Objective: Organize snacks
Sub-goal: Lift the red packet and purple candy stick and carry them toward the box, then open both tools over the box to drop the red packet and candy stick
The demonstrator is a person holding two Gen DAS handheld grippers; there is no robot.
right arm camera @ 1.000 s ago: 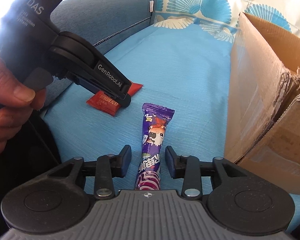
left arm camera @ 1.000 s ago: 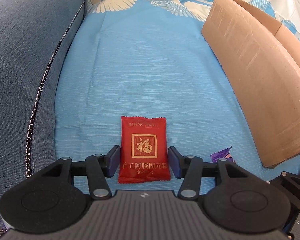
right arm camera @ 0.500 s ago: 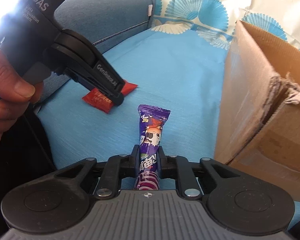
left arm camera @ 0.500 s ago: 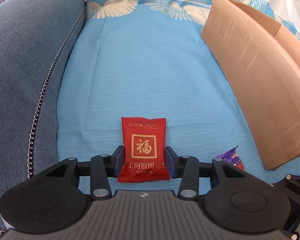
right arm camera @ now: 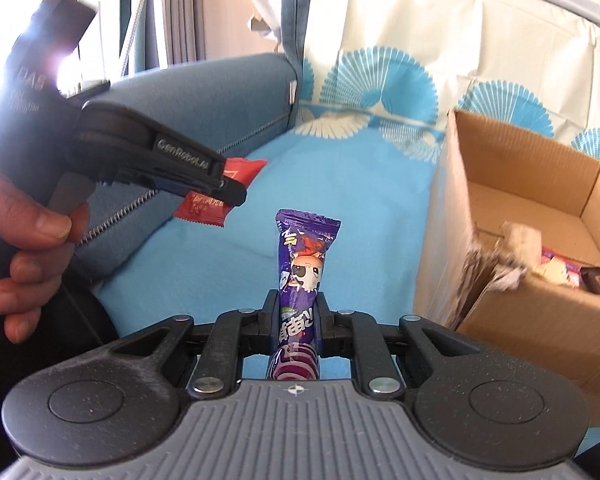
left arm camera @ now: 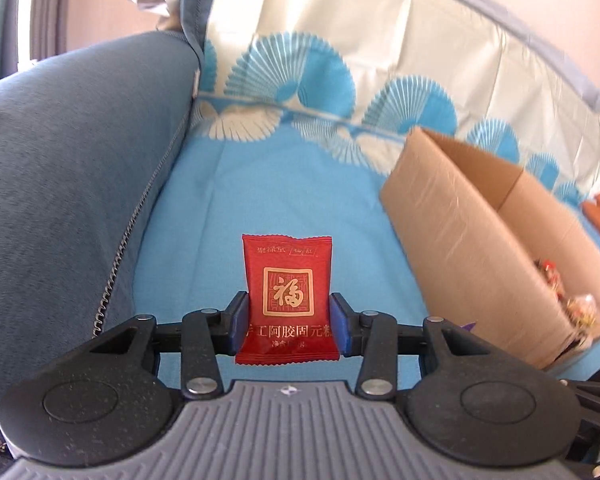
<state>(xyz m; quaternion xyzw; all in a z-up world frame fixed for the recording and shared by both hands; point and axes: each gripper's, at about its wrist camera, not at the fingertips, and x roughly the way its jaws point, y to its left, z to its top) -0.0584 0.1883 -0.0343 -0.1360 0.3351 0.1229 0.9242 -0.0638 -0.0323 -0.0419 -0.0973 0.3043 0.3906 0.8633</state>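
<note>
My left gripper [left arm camera: 287, 326] is shut on a flat red snack packet [left arm camera: 287, 288] with gold characters, held upright above the blue sofa cover [left arm camera: 260, 192]. From the right wrist view the same left gripper [right arm camera: 228, 190] shows at the left, the red packet [right arm camera: 204, 206] hanging in its jaws. My right gripper [right arm camera: 296, 320] is shut on a long purple candy packet [right arm camera: 304, 256] that sticks up between the pads, lifted off the cover. An open cardboard box [right arm camera: 532, 200] with several snacks inside stands to the right.
A dark blue sofa armrest [left arm camera: 68, 184] rises at the left. A fan-patterned cloth [left arm camera: 380, 72] covers the backrest. In the left wrist view the cardboard box [left arm camera: 468, 208] sits at the right. A person's hand [right arm camera: 24, 232] grips the left gripper's handle.
The left jaws closed on the red packet and the right jaws on the purple packet. Both grippers then rose and tilted up, lifting the packets off the cover.
</note>
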